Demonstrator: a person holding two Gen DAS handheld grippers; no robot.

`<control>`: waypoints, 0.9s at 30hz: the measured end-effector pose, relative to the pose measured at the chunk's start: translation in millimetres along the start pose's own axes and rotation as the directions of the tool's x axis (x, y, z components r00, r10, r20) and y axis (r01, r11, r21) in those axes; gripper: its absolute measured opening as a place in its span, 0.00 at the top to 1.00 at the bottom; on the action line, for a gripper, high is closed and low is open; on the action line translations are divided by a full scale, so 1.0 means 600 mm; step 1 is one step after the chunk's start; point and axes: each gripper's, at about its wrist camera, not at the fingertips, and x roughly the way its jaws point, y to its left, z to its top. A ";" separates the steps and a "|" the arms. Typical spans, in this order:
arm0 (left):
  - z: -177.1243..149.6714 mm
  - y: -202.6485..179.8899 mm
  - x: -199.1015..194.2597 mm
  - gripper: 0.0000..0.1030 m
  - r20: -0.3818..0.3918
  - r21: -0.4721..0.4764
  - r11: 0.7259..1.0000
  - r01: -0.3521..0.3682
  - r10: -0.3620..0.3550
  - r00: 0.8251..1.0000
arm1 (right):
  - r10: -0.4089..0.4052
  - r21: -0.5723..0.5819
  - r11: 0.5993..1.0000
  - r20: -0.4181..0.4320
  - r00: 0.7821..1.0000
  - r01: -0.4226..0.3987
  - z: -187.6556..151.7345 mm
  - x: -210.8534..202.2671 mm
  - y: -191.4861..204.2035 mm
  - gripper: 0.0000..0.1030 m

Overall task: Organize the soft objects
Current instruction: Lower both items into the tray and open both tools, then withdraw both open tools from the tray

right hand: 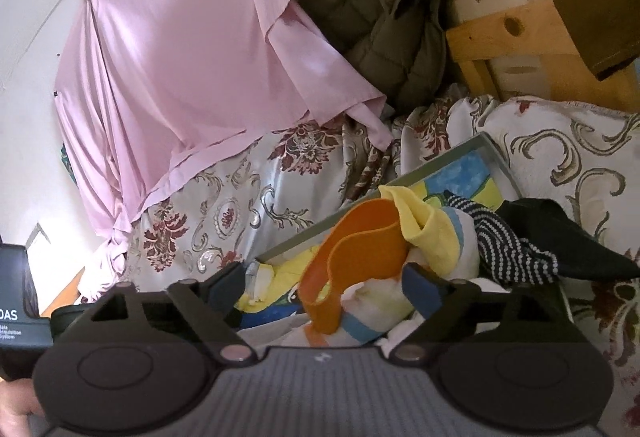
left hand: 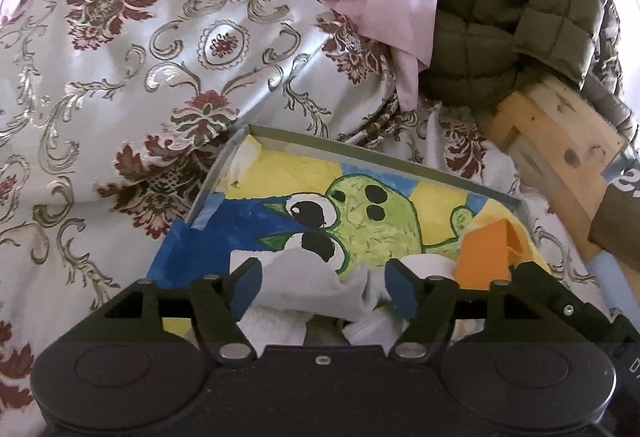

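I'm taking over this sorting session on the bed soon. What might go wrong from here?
The shallow tray rests on soft, rumpled patterned bedding, so pressing down may tip it. The orange band loops between the right gripper fingers and may snag. The left gripper straddles a white cloth; closing may grab neighbouring items too.

2 close wrist views over painted tray (left hand: 224,173)

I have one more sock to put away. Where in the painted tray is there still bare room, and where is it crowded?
Free: the painted tray's far half, around the green cartoon face, up to the far rim, and the blue patch on its left side. Crowded: the near end, with the white sock, orange cloth, yellow cloth and striped sock.
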 end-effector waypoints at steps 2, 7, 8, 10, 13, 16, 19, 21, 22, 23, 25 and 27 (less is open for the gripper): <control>-0.002 0.002 -0.018 0.26 0.012 -0.002 1.000 0.002 -0.002 1.000 | 0.002 -0.005 1.000 0.006 1.000 -0.002 0.003 -0.014 0.009 0.09; -0.011 0.010 -0.062 0.23 0.017 0.011 1.000 0.002 -0.002 1.000 | -0.007 -0.044 0.999 0.026 1.000 0.008 0.008 -0.050 0.034 0.03; -0.012 0.010 -0.069 0.22 0.017 0.019 1.000 0.000 -0.001 1.000 | -0.015 -0.051 0.999 0.035 0.999 0.016 0.009 -0.059 0.038 0.03; -0.014 0.010 -0.085 0.20 0.025 0.038 0.999 -0.003 0.002 1.000 | -0.021 -0.057 0.998 0.049 0.999 0.024 0.011 -0.073 0.044 0.01; -0.018 0.008 -0.109 0.16 0.047 0.058 0.998 -0.007 0.004 0.999 | -0.029 -0.071 0.997 0.071 0.997 0.034 0.016 -0.095 0.053 0.00; -0.023 0.005 -0.131 0.15 0.071 0.063 0.998 -0.003 -0.001 0.997 | -0.032 -0.093 0.995 0.096 0.995 0.041 0.019 -0.120 0.064 0.00; -0.031 -0.001 -0.158 0.13 0.112 0.071 0.997 -0.006 -0.002 0.994 | -0.036 -0.101 0.994 0.113 0.993 0.048 0.017 -0.144 0.077 0.00; -0.038 -0.006 -0.173 0.12 0.132 0.079 0.997 -0.001 -0.009 0.991 | -0.042 -0.116 0.992 0.121 0.992 0.056 0.012 -0.159 0.087 0.00; -0.043 -0.009 -0.184 0.11 0.147 0.087 0.996 0.002 -0.014 0.989 | -0.046 -0.126 0.990 0.123 0.991 0.062 0.010 -0.166 0.093 0.00; -0.048 -0.011 -0.193 0.11 0.160 0.095 0.995 0.002 -0.017 0.987 | -0.051 -0.135 0.989 0.126 0.991 0.068 0.007 -0.172 0.098 0.00; -0.059 -0.013 -0.211 0.09 0.185 0.109 0.994 -0.002 -0.019 0.982 | -0.058 -0.158 0.984 0.133 0.989 0.079 0.000 -0.186 0.110 0.00; -0.073 -0.013 -0.233 0.09 0.211 0.119 0.993 -0.011 -0.015 0.977 | -0.066 -0.175 0.980 0.143 0.988 0.091 -0.007 -0.199 0.122 0.00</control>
